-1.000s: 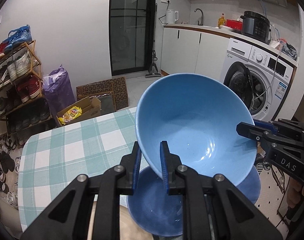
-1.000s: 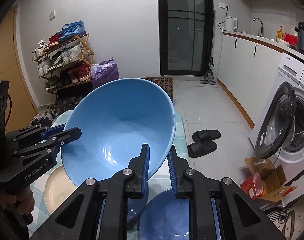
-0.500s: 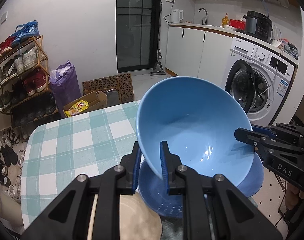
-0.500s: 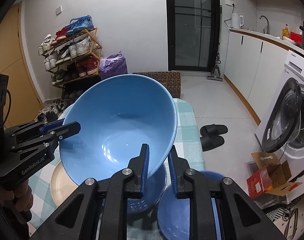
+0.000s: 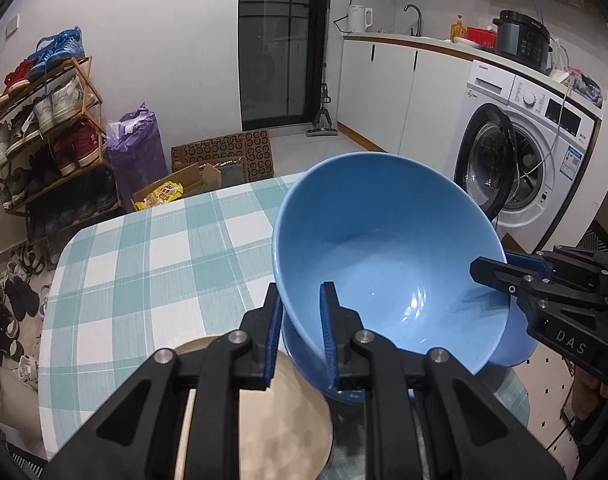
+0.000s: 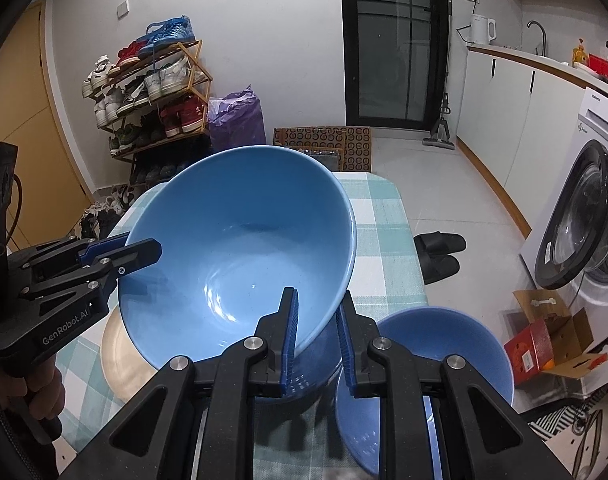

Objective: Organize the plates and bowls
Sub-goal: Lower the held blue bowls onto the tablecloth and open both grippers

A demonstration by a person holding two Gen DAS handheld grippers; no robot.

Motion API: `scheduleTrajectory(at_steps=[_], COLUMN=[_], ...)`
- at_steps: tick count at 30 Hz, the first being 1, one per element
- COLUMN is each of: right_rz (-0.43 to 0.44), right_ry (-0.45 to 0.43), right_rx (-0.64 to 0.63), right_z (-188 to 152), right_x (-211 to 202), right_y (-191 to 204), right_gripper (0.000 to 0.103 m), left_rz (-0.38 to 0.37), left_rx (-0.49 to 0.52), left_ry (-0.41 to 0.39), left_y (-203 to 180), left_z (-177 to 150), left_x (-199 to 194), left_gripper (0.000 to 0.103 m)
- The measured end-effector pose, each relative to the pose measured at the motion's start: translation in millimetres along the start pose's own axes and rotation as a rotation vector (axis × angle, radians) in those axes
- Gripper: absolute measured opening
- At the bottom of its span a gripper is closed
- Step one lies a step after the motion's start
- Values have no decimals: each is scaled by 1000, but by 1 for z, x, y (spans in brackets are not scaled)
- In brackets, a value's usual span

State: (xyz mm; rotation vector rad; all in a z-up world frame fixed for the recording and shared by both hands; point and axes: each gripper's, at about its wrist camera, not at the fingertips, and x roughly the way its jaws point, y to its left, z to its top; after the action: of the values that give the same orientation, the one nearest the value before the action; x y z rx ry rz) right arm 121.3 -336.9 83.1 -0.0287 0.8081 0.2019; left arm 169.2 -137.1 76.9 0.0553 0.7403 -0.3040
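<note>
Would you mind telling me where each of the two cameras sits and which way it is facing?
Left wrist: rides on the left gripper, looking forward and down along its blue-padded fingers at the large light-blue bowl they clamp; the right gripper and some fingers show at the right edge.
Right wrist: rides on the right gripper, clamping the bowl's opposite rim; the left gripper and a hand appear at left.
Shared: bowl, checked tablecloth, beige plate, washing machine.

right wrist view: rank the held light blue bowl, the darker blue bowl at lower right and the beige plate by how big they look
1. Light blue bowl, though it is nearest the camera.
2. Darker blue bowl.
3. Beige plate, mostly hidden, so its true size is unsure.
</note>
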Motion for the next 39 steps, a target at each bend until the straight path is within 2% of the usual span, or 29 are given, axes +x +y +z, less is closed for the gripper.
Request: scheduleTrajectory(at_steps=[24, 39], right_rz=[-4, -60], right_ry=[72, 105], right_rx=[4, -19], right_z=[-28, -38], right_x=[38, 54], right_y=[5, 8], right_gripper=[19, 19], left_rz=[8, 10], left_rx=[-10, 9], left_ry=[59, 91], left_y=[4, -2], left_z=[-27, -36], left_x=[23, 45], left_gripper=[17, 17])
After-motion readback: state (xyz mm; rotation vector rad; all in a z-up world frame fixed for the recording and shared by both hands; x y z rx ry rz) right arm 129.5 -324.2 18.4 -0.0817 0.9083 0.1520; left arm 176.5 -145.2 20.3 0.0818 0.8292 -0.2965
